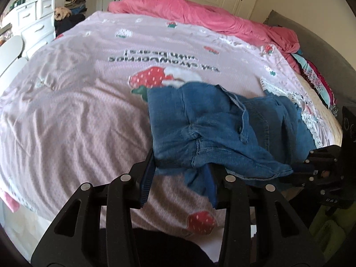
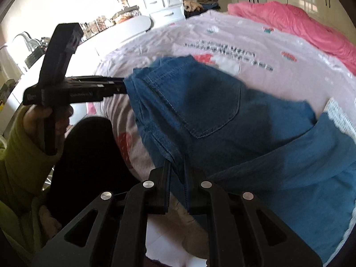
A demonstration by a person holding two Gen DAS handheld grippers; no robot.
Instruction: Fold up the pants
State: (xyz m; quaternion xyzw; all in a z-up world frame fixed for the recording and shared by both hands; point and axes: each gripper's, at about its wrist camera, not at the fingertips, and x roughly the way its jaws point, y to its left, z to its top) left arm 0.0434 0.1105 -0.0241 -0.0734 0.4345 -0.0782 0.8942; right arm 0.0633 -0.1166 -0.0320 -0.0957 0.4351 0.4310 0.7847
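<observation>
Denim fills the near right part of the bed: the pants (image 1: 222, 124) lie bunched on the pink strawberry bedspread (image 1: 77, 111), their near edge lifted off it between 2 grippers. From where I stand, the left gripper (image 1: 178, 178) has its jaws spread partway, with a fold of the denim hanging between them; its blue pads (image 1: 145, 178) do not seem to press the cloth, so I would call that hold loose at best. The right gripper (image 2: 178, 182) has its jaws pressed almost together, pinching a seam of the same edge. The stretch of cloth held between them runs crosswise, from the left gripper at 1 end to the right gripper at the other, and the rest of the pants trails away up the bed toward the pink duvet (image 1: 200, 13). Both hands sit at that edge, so neither is nearer. No open containers show; the white drawers (image 2: 164, 6) by the wall are closed.
</observation>
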